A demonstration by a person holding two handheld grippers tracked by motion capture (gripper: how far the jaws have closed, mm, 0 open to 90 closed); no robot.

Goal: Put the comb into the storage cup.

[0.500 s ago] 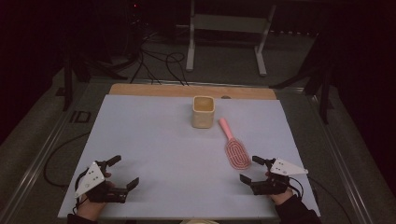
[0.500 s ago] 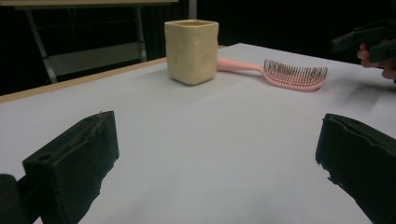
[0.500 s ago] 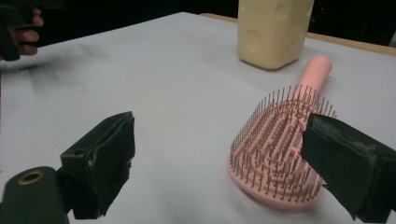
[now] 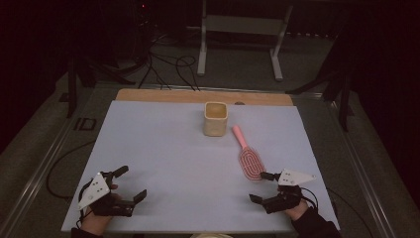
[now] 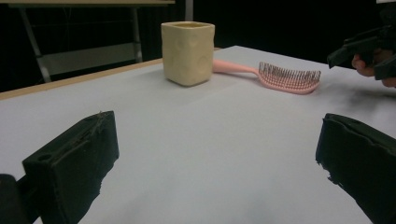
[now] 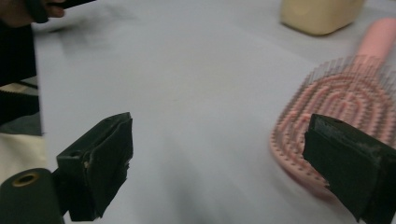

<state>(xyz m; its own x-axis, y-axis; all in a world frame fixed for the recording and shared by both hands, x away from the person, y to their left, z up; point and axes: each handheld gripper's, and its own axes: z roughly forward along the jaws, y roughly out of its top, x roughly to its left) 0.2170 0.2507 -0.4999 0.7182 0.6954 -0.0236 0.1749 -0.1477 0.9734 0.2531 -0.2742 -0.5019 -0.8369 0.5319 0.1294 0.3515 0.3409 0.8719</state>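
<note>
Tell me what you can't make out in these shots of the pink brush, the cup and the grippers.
- Cup: its inside bottom is too dim in the high view, and hidden by its wall in the left gripper view.
- Pink brush: motion-blurred in the right gripper view, its head partly behind a jaw.
- Brush handle tip: behind the cup in the left gripper view.

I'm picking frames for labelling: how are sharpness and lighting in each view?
High view: dim, surroundings nearly black, the table evenly lit. Left gripper view: cup and hairbrush fairly sharp, near jaws soft. Right gripper view: smeared with blur, hairbrush bristles streaked.
</note>
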